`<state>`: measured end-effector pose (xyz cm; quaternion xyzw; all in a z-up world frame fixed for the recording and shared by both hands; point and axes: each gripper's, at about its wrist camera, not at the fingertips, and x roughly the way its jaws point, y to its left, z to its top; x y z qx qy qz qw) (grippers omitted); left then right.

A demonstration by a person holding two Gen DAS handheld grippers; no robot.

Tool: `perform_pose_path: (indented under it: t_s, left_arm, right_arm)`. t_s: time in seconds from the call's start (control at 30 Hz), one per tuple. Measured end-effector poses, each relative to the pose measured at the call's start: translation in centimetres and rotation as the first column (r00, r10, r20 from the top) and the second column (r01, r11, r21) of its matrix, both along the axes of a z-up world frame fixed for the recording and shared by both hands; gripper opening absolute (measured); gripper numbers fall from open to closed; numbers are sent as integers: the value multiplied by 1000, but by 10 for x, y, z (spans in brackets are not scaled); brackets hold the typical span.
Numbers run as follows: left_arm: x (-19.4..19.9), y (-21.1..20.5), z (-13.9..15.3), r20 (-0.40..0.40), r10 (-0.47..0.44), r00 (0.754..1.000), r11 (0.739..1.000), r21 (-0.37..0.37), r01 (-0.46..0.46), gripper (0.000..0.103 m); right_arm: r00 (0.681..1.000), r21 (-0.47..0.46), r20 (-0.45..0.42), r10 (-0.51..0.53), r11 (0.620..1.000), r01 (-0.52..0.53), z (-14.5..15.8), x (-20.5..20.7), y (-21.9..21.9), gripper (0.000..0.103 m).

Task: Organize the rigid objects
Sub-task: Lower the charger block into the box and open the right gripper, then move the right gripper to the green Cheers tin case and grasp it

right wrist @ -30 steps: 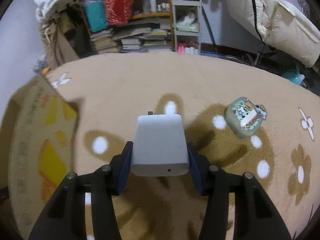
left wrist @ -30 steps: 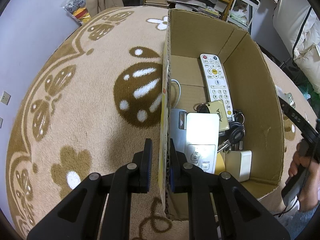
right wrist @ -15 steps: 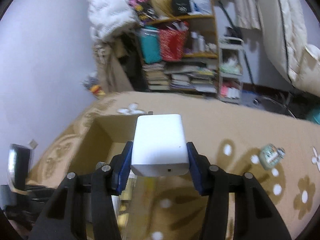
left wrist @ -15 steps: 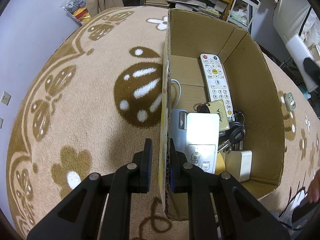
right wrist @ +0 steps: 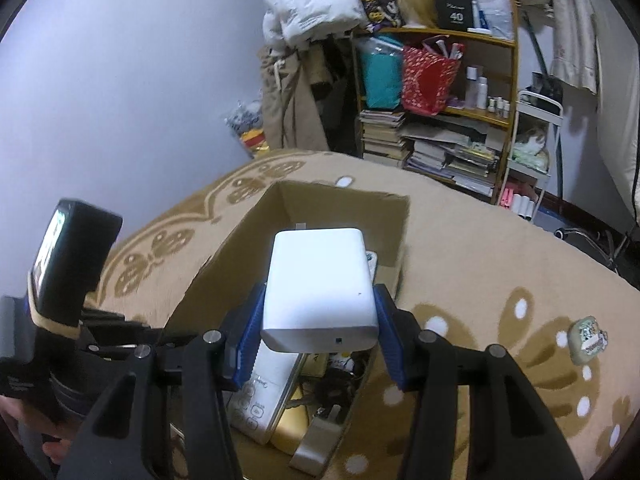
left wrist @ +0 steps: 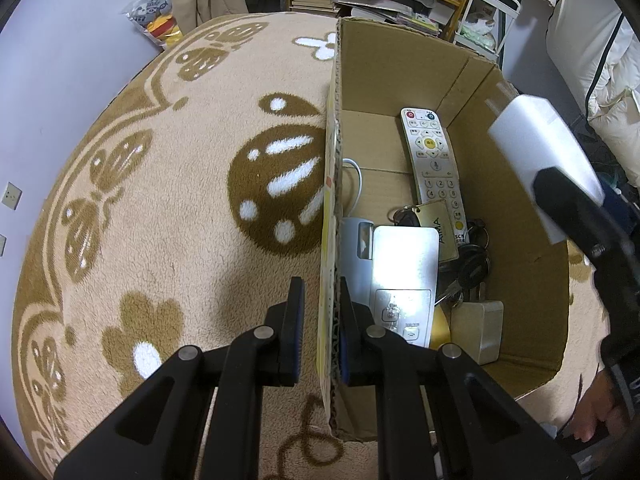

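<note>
Patterned beige rug (left wrist: 168, 208), pale wall (right wrist: 132, 80), cluttered wooden bookshelf (right wrist: 436, 92).

The left gripper (left wrist: 320, 322) straddles the near side wall of a cardboard box (left wrist: 516, 248); its right pad looks pressed to the wall, while a slight gap shows at the left one. Inside the box lie a white remote (left wrist: 434, 160), a silver remote (left wrist: 404, 276), a bunch of keys (left wrist: 466, 256) with a gold tag (left wrist: 438, 228), and a small white charger (left wrist: 478, 330). At the right edge, above the box's far wall, the right gripper (left wrist: 576, 216) holds a white block (left wrist: 540, 148). The box sits on a beige rug (left wrist: 160, 208) with brown patterns.
</note>
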<state>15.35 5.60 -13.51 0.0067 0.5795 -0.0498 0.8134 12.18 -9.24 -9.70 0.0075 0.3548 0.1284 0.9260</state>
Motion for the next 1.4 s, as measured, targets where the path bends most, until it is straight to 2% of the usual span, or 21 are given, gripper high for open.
perform_pose_path:
  t_s: [0.43, 0.5, 0.83, 0.97, 1.07, 1.2, 1.4]
  left_arm:
    - [0, 0, 0, 0, 0, 1000, 1000, -7, 0, 14]
    - [-1, -1, 0, 1, -3, 1000, 1000, -3, 3, 14]
    - [-2, -1, 0, 5, -2, 1000, 1000, 1, 2, 14]
    - [-2, 0, 0, 5, -2, 1000, 1000, -5, 2, 14]
    - [-2, 0, 0, 6, -2, 1000, 1000, -2, 2, 14]
    - [-2, 0, -1, 6, -3, 1000, 1000, -1, 3, 14]
    - [-3, -2, -1, 9, -5, 1000, 1000, 7, 5, 14]
  right_arm:
    - [997, -57, -72, -13, 998, 9, -15, 4, 10, 56]
    - [998, -54, -64, -13, 999, 9, -15, 6, 10, 41]
    - [998, -46, -35, -58, 997, 56, 3, 2, 1, 42]
    - [995, -23, -11, -97, 995, 96, 13, 3, -9, 59]
    - [991, -15, 3, -130, 991, 130, 19, 6, -20, 66]
    - [984, -18, 0, -180, 983, 180, 21, 15, -41, 86]
    - [961, -24, -4, -277, 961, 276, 18, 31, -79, 99]
